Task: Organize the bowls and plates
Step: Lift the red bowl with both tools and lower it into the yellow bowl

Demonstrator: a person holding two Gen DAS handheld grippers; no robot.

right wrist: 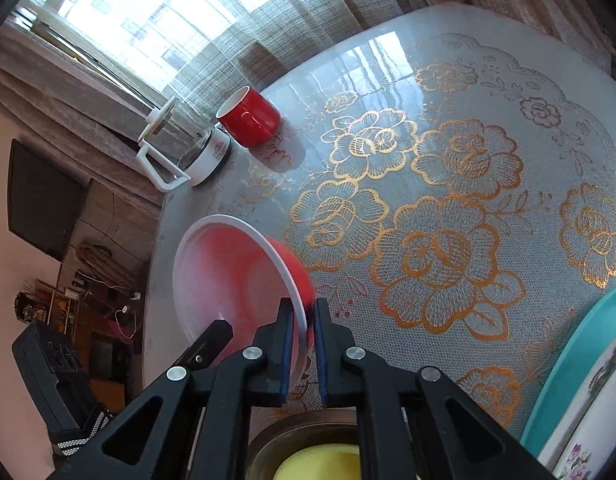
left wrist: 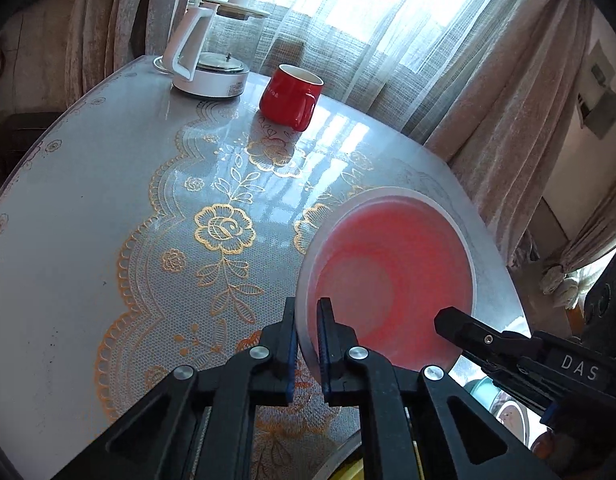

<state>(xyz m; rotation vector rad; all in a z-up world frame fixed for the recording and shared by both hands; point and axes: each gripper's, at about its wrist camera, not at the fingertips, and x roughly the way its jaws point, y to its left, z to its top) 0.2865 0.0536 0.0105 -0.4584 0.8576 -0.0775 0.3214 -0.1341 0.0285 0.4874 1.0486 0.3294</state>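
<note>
Left tongs: clenched on the white rim of the red bowl, one pad inside, one outside.
Right tongs: clenched on the same bowl's rim at the opposite side.
Red bowl: held tilted between both tongs above the counter, near its edge.
Red mug: beyond the bowl, well apart, on the counter.
Glass kettle: just beside the mug, farther from the bowl.
Teal plate: right of the bowl, with a flowered plate on it.

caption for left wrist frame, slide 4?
Both grippers, left and right, clamp the red bowl's rim above the floral table.
</note>
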